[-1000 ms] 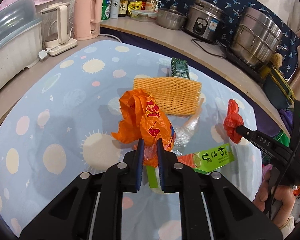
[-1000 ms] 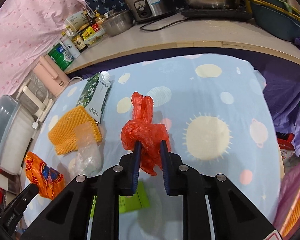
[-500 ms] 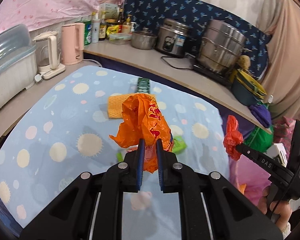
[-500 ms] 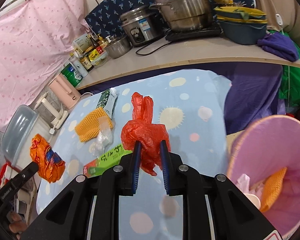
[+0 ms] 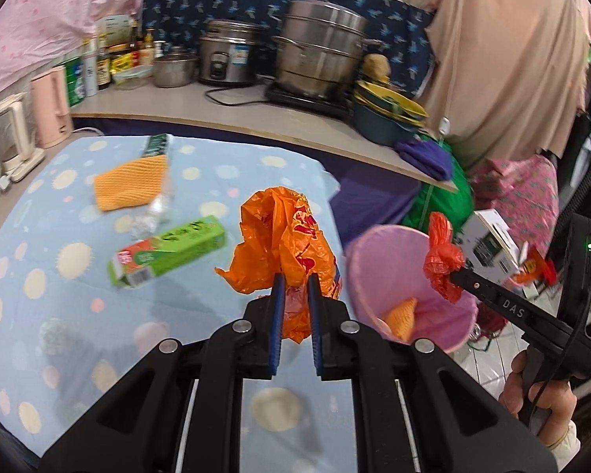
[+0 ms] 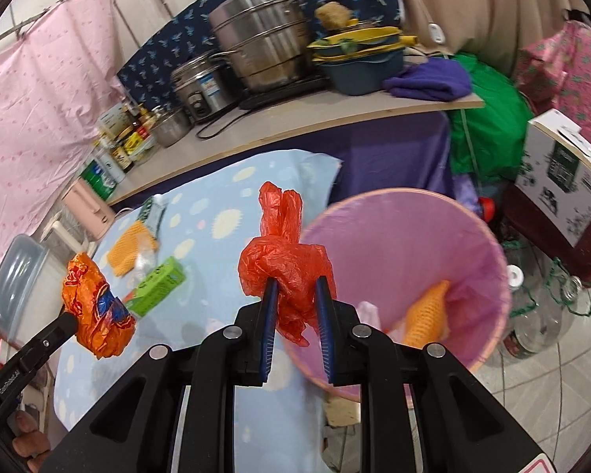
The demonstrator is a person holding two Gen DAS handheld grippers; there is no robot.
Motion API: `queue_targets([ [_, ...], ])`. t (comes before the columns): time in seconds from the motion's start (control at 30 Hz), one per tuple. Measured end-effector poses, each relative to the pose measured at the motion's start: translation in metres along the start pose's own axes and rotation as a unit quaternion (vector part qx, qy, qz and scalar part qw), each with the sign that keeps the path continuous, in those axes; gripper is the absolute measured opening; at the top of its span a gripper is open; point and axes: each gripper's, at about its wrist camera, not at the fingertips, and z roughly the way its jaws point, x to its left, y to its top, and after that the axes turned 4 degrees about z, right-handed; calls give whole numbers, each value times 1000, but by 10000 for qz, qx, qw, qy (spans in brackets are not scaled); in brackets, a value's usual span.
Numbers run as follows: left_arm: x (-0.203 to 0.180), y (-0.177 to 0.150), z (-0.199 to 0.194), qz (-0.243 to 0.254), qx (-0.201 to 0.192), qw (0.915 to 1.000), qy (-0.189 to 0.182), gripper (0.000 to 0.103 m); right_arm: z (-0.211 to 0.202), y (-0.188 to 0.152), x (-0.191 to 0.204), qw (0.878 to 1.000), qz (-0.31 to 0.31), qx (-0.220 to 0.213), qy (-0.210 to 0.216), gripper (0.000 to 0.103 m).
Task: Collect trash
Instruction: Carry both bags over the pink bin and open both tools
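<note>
White capitals "DAS" are printed along the finger of the right gripper (image 5: 459, 272) in the left wrist view. White lettering "GenRobot.AI" runs along the finger of the left gripper (image 6: 69, 321) in the right wrist view. Print on the green box (image 5: 169, 250) is too blurred to read.

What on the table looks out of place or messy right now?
Litter lies scattered on the spotted blue tablecloth: a green cardboard box on its side, an orange foam net sleeve and crumpled clear plastic wrap touching it. Nothing looks spilled or broken.
</note>
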Motion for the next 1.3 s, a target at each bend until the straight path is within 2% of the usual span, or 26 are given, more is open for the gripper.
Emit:
queue_targets([
  [0.13, -35, -1, 12, 303, 79, 9993, -194, 12, -7, -7, -26, 9997, 120, -41, -213, 19],
  [0.33, -77, 0, 32, 643, 172, 9968, -450, 12, -8, -14, -53, 9991, 303, 0, -298, 19],
  [0.6, -115, 2, 63, 932, 302, 9937, -545, 12, 1, -22, -81, 9979, 526, 139, -347, 19],
  [0.83, -134, -1, 87, 1099, 453, 9915, -523, 12, 11, -23, -90, 9971, 630, 226, -352, 19],
  [1.1, -138, -7, 108, 1173, 620, 9902, -431, 12, 19, -21, -95, 9967, 676, 262, -374, 20],
  [1.3, -140, -9, 116, 1225, 649, 9897, -346, 14, 24, -19, -97, 9962, 720, 267, -409, 27],
])
